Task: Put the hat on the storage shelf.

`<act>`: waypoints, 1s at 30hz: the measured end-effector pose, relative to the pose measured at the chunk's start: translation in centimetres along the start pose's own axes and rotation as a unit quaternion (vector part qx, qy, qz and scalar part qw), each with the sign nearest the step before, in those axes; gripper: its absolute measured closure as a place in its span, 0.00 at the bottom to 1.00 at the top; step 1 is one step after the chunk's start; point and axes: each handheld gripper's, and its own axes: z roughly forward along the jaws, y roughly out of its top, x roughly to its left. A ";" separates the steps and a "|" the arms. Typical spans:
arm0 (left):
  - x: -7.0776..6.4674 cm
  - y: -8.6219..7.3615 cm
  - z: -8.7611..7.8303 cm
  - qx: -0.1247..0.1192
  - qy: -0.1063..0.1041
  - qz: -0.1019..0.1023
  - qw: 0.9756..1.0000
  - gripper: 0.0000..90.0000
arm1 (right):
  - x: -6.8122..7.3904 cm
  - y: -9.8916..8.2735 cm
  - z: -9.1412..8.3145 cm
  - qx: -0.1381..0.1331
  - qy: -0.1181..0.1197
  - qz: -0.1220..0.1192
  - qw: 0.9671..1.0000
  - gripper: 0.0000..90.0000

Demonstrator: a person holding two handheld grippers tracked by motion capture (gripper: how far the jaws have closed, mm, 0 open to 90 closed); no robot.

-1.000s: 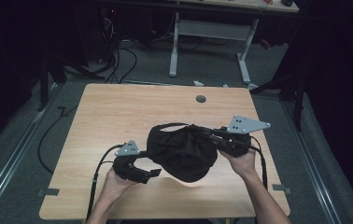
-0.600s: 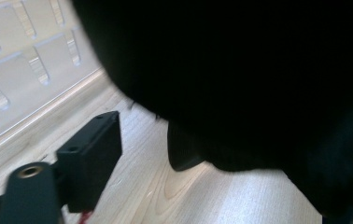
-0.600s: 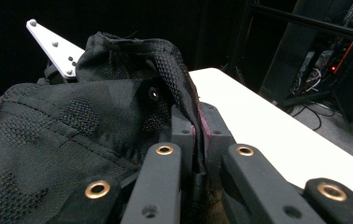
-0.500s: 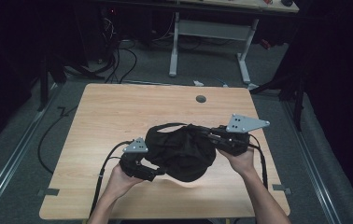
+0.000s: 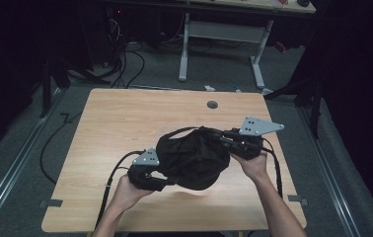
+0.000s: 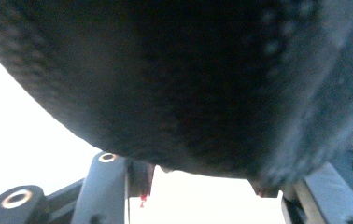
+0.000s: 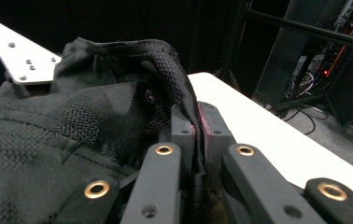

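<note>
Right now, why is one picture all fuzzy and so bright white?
Left gripper view: the black cloth sits too near the lens, so it blurs, and the table behind glares white. Right gripper view: the cloth's weave in the right tongs looks sharp. High view: dim room.

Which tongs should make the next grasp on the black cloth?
Left tongs: their jaws stand apart with the black cloth right over them. Right tongs are already clamped on its edge.
</note>
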 end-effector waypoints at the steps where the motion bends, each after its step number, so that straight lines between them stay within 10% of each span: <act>1: -0.1 0.0 0.0 0.001 -0.003 0.000 1.000 0.60 | -0.1 0.0 0.1 0.000 -0.001 0.001 1.000 0.96; 18: -1.1 -0.2 -0.5 0.011 -0.022 0.014 1.000 0.73 | -1.7 -0.3 1.6 0.006 -0.013 0.022 1.000 0.90; 30: -1.2 -0.2 -1.0 0.009 -0.023 0.009 1.000 0.76 | -2.7 -0.5 1.4 0.000 -0.022 0.074 0.997 0.58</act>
